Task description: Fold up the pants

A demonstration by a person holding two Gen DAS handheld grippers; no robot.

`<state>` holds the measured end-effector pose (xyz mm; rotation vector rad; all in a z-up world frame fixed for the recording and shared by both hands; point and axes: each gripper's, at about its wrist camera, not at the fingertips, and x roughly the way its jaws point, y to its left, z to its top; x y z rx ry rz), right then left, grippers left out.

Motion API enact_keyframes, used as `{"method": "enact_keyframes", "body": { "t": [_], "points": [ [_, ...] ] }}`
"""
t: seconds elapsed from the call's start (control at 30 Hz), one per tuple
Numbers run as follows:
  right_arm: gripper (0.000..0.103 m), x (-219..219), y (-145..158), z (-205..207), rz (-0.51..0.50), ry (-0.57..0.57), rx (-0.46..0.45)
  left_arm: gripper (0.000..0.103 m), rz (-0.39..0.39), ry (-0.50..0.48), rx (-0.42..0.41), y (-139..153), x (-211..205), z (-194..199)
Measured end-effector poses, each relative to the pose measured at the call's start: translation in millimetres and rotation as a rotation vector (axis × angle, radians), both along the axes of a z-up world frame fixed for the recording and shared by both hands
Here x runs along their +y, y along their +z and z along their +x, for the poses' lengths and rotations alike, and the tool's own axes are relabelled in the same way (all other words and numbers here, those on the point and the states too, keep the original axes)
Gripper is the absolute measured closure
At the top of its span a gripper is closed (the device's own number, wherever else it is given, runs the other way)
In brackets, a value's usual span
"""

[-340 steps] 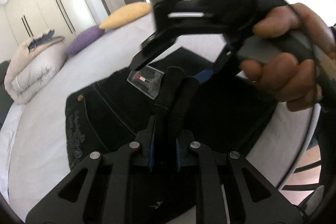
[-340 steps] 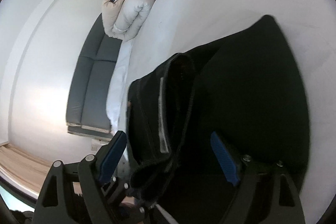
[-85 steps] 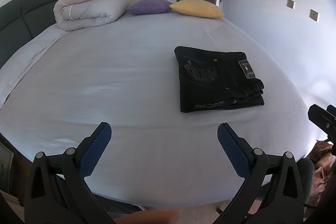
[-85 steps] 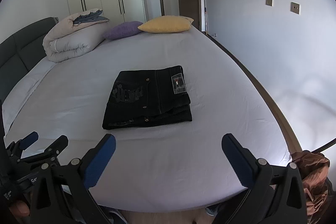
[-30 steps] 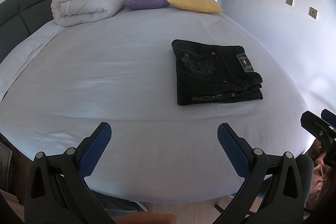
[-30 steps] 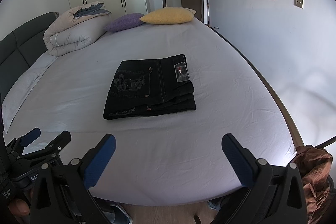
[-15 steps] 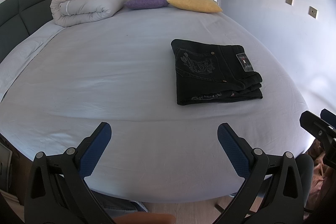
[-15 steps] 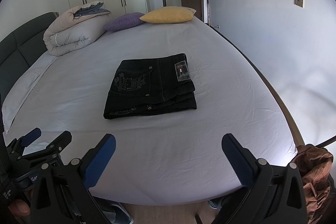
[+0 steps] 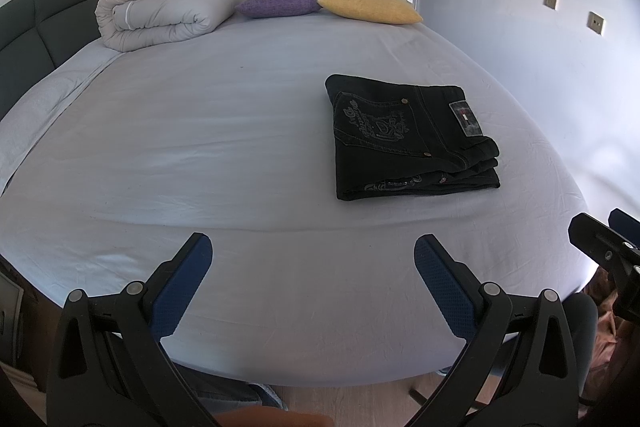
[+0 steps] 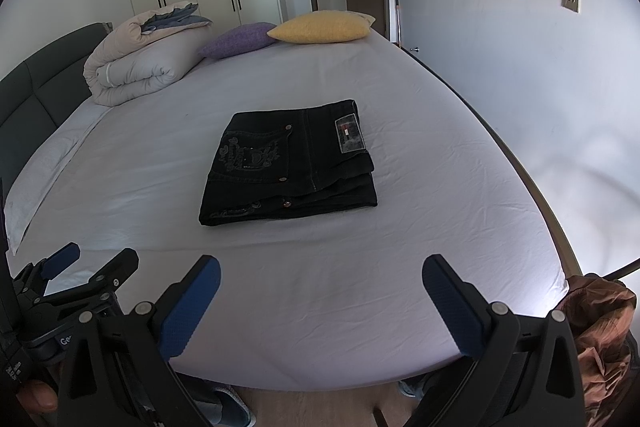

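Observation:
Black jeans (image 9: pixel 408 137) lie folded into a compact rectangle on the white bed sheet (image 9: pixel 200 147), back pocket and waist label up. They also show in the right wrist view (image 10: pixel 292 167). My left gripper (image 9: pixel 312 251) is open and empty, held back over the bed's near edge, well short of the jeans. My right gripper (image 10: pixel 320 271) is open and empty too, also back at the near edge. The left gripper also shows at the lower left of the right wrist view (image 10: pixel 88 259).
A rolled duvet (image 9: pixel 168 11), a purple pillow (image 9: pixel 280 2) and a yellow pillow (image 9: pixel 368 5) lie at the far end of the bed. A dark headboard (image 9: pixel 36 23) runs along the left. A brown cloth (image 10: pixel 600 339) sits below the bed's right corner.
Long before, both grippers were down on the jeans, the left shut on the fabric. Over the last second both views stay nearly still, with the jeans folded and both grippers open.

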<state>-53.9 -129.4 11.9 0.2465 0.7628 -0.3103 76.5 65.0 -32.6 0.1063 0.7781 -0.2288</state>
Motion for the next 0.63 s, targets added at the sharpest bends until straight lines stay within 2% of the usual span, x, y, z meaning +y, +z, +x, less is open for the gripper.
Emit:
{"method": "enact_keyframes", "body": {
  "t": [0.63],
  "points": [
    [0.0, 1.4, -1.7, -1.0, 0.003, 0.0, 0.001, 0.0, 0.009, -0.011, -0.019, -2.6, 0.0, -3.9]
  ]
}}
